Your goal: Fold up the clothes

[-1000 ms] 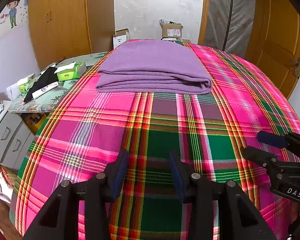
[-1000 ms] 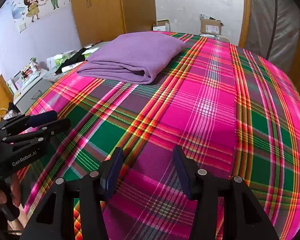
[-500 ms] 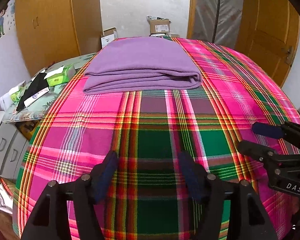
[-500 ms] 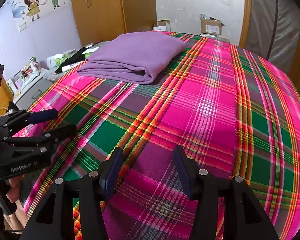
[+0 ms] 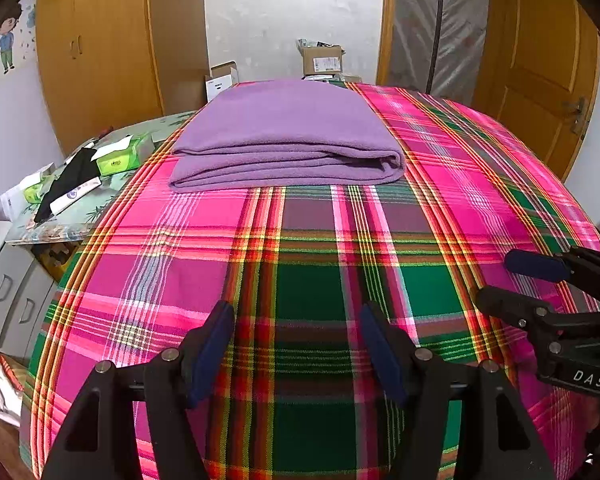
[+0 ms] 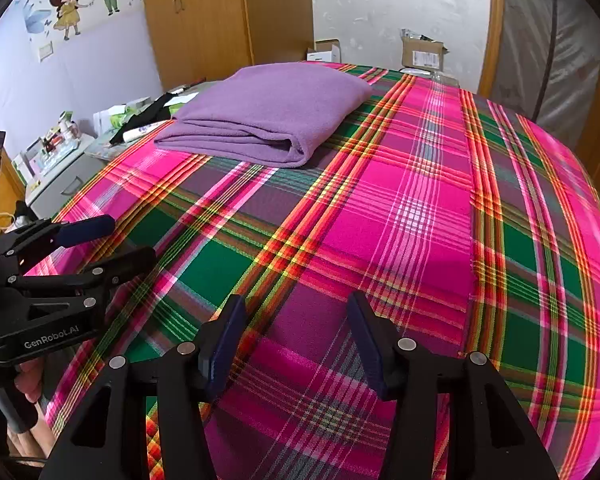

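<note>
Purple folded garment: far edge hidden; bedspread cropped.

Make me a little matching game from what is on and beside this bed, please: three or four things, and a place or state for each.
Things:
1. purple cloth
2. plaid bedspread
3. left hand-held gripper
4. green tissue pack

Places or states:
A. open, holding nothing
B. on the side table
C. folded, at the bed's far end
D. spread flat over the bed

Pairs: 1-C, 2-D, 3-A, 4-B
</note>
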Motion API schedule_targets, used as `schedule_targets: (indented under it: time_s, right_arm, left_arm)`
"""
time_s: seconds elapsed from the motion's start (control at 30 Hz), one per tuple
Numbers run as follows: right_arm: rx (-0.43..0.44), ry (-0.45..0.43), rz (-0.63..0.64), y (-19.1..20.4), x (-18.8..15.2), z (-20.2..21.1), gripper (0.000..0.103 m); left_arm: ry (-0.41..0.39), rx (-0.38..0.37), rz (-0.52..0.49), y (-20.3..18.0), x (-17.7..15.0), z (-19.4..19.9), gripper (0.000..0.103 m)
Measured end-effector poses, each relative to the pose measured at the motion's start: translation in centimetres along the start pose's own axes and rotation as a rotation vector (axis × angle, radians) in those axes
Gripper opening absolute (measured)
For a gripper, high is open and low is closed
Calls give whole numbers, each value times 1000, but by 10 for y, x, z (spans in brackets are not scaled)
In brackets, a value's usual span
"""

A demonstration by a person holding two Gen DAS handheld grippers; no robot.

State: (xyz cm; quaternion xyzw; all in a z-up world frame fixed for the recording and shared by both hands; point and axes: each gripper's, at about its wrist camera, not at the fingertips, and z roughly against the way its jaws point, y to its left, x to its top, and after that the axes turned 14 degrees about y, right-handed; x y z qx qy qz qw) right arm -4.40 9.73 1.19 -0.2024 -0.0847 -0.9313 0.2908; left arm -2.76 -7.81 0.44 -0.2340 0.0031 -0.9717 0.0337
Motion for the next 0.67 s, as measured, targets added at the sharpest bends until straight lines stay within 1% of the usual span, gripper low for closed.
schedule_targets:
  time_s: [0.67]
  right_arm:
    - [-16, 4, 12, 2, 0, -1, 57]
  left_arm:
    - [3, -7, -2, 1, 3, -3, 66]
